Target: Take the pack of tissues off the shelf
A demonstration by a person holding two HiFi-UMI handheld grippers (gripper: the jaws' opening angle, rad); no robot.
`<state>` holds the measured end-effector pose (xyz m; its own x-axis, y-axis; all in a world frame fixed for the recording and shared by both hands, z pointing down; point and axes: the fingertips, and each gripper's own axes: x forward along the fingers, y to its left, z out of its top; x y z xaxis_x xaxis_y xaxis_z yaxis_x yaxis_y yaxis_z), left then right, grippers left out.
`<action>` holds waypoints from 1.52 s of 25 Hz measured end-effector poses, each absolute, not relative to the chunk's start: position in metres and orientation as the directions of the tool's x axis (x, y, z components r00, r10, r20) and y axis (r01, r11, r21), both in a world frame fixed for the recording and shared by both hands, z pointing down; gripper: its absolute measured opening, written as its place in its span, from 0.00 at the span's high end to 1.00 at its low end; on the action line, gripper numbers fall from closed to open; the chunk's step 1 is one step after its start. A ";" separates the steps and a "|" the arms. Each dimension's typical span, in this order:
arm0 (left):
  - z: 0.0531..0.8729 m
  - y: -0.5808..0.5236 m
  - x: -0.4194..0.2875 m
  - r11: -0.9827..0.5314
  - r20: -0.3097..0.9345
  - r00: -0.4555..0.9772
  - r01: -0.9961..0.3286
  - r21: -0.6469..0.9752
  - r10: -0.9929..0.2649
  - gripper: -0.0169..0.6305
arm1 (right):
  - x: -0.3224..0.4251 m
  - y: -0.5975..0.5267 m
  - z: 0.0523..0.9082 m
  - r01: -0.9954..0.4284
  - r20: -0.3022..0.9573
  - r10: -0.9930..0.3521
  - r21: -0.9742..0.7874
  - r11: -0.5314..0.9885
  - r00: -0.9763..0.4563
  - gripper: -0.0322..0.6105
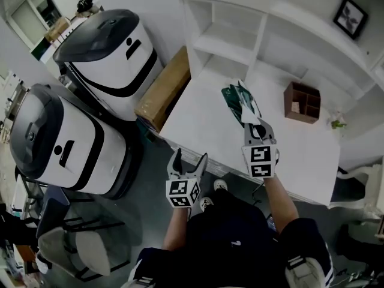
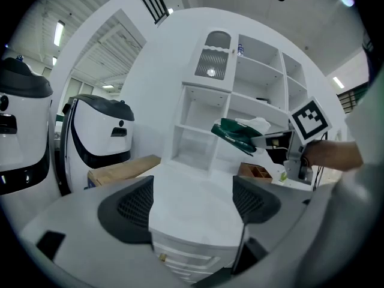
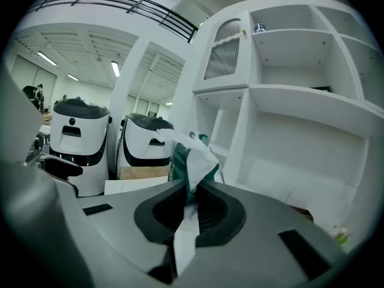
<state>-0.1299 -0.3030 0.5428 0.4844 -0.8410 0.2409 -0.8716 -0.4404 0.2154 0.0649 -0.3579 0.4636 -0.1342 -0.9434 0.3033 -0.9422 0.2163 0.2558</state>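
Right gripper view: the right gripper (image 3: 191,207) is clamped on the pack of tissues (image 3: 191,158) at its twelve o'clock (clear of the shelf (image 3: 300,95)), seemingly by one thin flap that could tear; the left gripper (image 2: 195,200) gapes empty.

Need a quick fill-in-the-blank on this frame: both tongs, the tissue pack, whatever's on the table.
1. The right tongs are shut on the ___ pack of tissues.
2. The left tongs stand ___, with nothing between them.
3. The small wooden organizer on the white table is ___ in colour.

Missing words: green; open; brown
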 end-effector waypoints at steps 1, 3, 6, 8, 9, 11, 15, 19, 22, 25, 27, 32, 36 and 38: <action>0.544 -0.302 -0.125 -0.452 0.246 0.495 -0.866 0.214 -0.833 0.35 | 0.070 -0.351 0.464 -0.946 0.302 -0.945 0.251 0.204 -0.123 0.92; 0.547 -0.301 -0.116 -0.472 0.257 0.516 -0.855 0.213 -0.818 0.35 | 0.081 -0.339 0.466 -0.951 0.297 -0.950 0.253 0.176 -0.097 0.92; 0.552 -0.298 -0.107 -0.486 0.265 0.529 -0.848 0.213 -0.806 0.35 | 0.093 -0.321 0.472 -0.952 0.299 -0.952 0.266 0.151 -0.067 0.92; 0.552 -0.297 -0.099 -0.497 0.266 0.538 -0.842 0.210 -0.800 0.35 | 0.100 -0.310 0.477 -0.947 0.302 -0.951 0.283 0.150 -0.061 0.92; 0.553 -0.296 -0.095 -0.505 0.266 0.545 -0.838 0.206 -0.795 0.35 | 0.102 -0.305 0.480 -0.942 0.302 -0.952 0.301 0.151 -0.057 0.92; 0.553 -0.295 -0.086 -0.523 0.268 0.558 -0.830 0.194 -0.785 0.35 | 0.108 -0.294 0.487 -0.934 0.310 -0.950 0.325 0.148 -0.042 0.92; 0.555 -0.294 -0.073 -0.545 0.267 0.571 -0.821 0.171 -0.777 0.35 | 0.123 -0.274 0.509 -0.955 0.345 -0.939 0.276 0.110 -0.008 0.92; 0.559 -0.291 -0.065 -0.546 0.272 0.574 -0.819 0.175 -0.772 0.35 | 0.132 -0.254 0.533 -0.968 0.381 -0.924 0.240 0.070 0.028 0.92; 0.567 -0.286 -0.061 -0.552 0.289 0.578 -0.816 0.172 -0.764 0.35 | 0.133 -0.244 0.552 -0.961 0.399 -0.916 0.269 0.066 0.048 0.92; 0.573 -0.284 -0.056 -0.568 0.304 0.588 -0.807 0.160 -0.750 0.35 | 0.133 -0.238 0.567 -0.962 0.422 -0.904 0.267 0.057 0.064 0.92; 0.572 -0.286 -0.052 -0.574 0.302 0.592 -0.804 0.156 -0.747 0.35 | 0.134 -0.238 0.571 -0.965 0.430 -0.901 0.257 0.058 0.061 0.92; 0.563 -0.296 -0.053 -0.573 0.281 0.587 -0.808 0.137 -0.759 0.37 | 0.135 -0.246 0.563 -0.965 0.422 -0.905 0.253 0.063 0.052 0.92; 0.555 -0.300 -0.053 -0.578 0.253 0.588 -0.807 0.121 -0.768 0.63 | 0.134 -0.252 0.559 -0.963 0.413 -0.910 0.259 0.069 0.046 0.92; 0.555 -0.301 -0.055 -0.574 0.251 0.583 -0.811 0.114 -0.773 0.70 | 0.133 -0.253 0.559 -0.962 0.414 -0.909 0.261 0.076 0.041 0.92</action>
<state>-0.0546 -0.3011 0.5549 0.5828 -0.7728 0.2512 -0.8107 -0.5741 0.1145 0.1326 -0.2535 0.5593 0.0406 -0.9093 0.4143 -0.9622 0.0761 0.2614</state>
